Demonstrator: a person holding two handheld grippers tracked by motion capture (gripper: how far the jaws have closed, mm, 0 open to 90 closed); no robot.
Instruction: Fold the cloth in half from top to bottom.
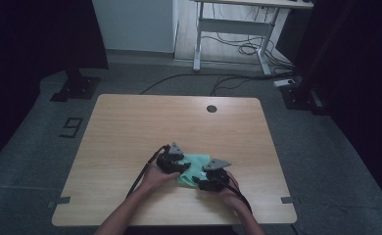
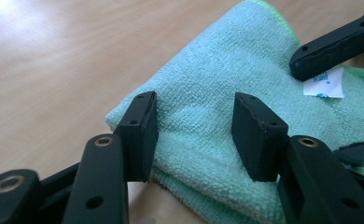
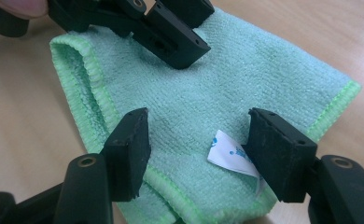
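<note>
High view has both tools, left tool (image 1: pixel 179 165) and right tool (image 1: pixel 206 180), jaws apart over the folded green cloth (image 1: pixel 195 166) at lower centre: light, limp, best pinched at a hemmed edge

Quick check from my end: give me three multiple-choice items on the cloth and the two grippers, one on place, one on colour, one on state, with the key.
1. Where does the cloth lie on the table?
A. near the person's edge, between the two grippers
B. at the far edge by the round hole
C. hanging off the left side

2. What colour is the cloth?
A. red
B. light green
C. black

3. How do the left gripper and right gripper stand?
A. both clamped tight on the cloth
B. both with jaws apart over the cloth
C. one lying loose on the table

Key: 1 A, the high view shows it between the hands at the near side. 2 B, green pile in both gripper views. 3 B, cloth shows in the gap between each pair of jaws, with a white label by the right one.
</note>
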